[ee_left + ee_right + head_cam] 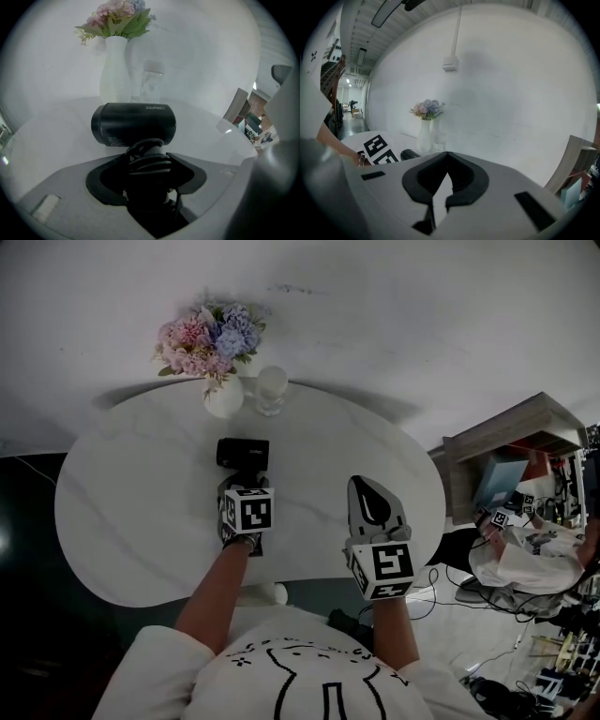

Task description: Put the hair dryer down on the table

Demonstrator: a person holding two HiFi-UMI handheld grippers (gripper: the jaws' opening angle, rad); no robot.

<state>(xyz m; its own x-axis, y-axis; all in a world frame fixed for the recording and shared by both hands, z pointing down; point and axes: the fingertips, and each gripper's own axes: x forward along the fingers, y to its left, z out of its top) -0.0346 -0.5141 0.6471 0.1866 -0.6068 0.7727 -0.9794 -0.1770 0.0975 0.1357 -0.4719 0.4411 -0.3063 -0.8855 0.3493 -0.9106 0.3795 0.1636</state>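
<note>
Holding flowers (211, 338), vase (224, 397) beyond hair dryer (243, 454)

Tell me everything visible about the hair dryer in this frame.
The hair dryer is black and matte: a short cylindrical barrel with small print, lying crosswise, and a handle wrapped in coiled cord. The jaws of the left gripper clamp that handle. It is low over the white table, in front of the vase; whether it touches the tabletop is unclear.
</note>
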